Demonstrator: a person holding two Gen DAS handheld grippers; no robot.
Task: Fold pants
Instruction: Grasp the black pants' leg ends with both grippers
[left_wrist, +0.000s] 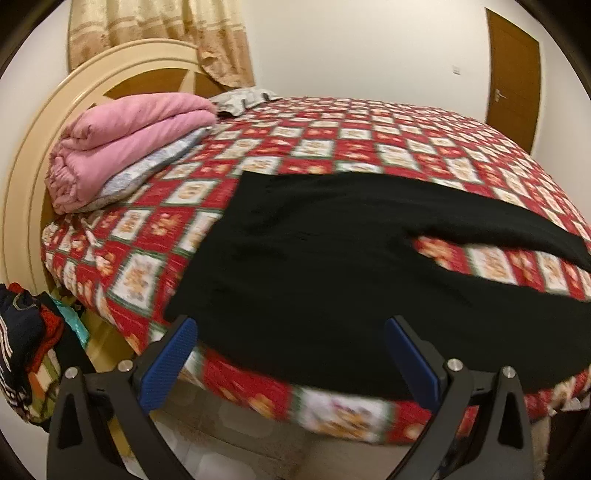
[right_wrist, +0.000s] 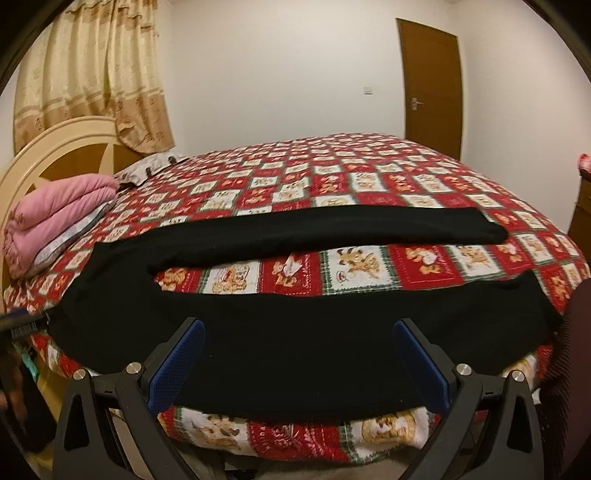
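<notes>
Black pants lie flat and spread out on the bed, waist to the left, two legs running right with a gap of quilt between them. They also show in the right wrist view. My left gripper is open and empty, at the near bed edge over the waist end. My right gripper is open and empty, at the near edge over the near leg. The far leg lies farther back.
The bed has a red patchwork quilt. A folded pink blanket sits by the cream headboard. A pile of clothes lies at the lower left. A brown door is in the far wall.
</notes>
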